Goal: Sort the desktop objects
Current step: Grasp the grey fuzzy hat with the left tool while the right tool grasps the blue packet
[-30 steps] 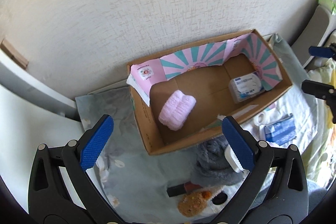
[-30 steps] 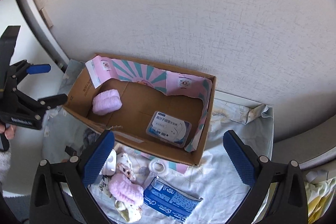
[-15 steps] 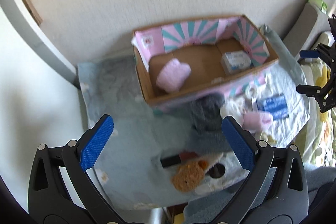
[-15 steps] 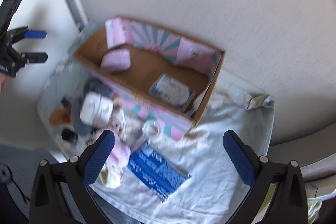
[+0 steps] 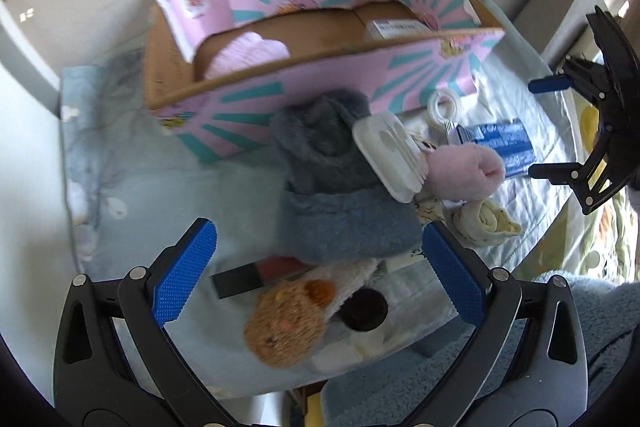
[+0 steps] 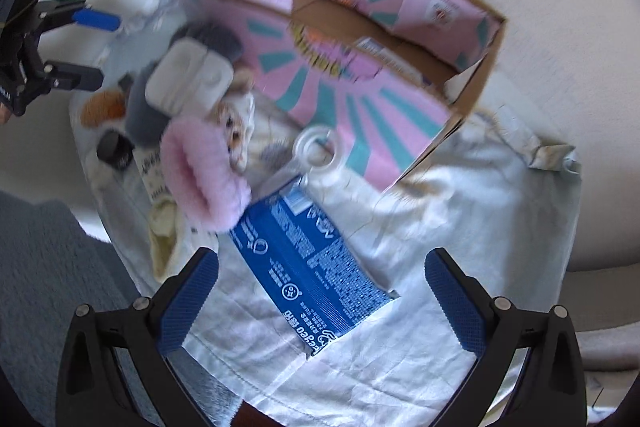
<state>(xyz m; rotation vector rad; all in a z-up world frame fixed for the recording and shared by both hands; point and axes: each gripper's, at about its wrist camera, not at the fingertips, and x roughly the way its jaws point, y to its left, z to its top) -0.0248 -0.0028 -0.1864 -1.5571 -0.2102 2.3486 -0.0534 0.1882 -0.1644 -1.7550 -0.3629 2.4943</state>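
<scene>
We see the left gripper [image 5: 320,279] with its blue pads spread wide, pinching nothing, above a brown plush toy [image 5: 284,323] at 6 o'clock in the left wrist view. A dark cylindrical item [image 5: 240,279] lies just beside the toy at 9 o'clock of it, and a blue-grey fleece bundle [image 5: 340,211] sits at 12 o'clock of it. A white case [image 5: 388,159] rests against the bundle, touching a pink plush piece [image 5: 464,171]. At 12 o'clock stands the cardboard box [image 5: 304,95], pink with teal rays; inside it we note a pink folded item [image 5: 248,55] and a white packet [image 5: 396,27]. The right gripper [image 6: 320,299] is likewise spread and bare, hovering over a blue wipes packet [image 6: 308,263] lying flat on the pale cloth [image 6: 480,227]. A white tape ring [image 6: 316,151] lies at 12 o'clock of the packet, close to the box wall.
</scene>
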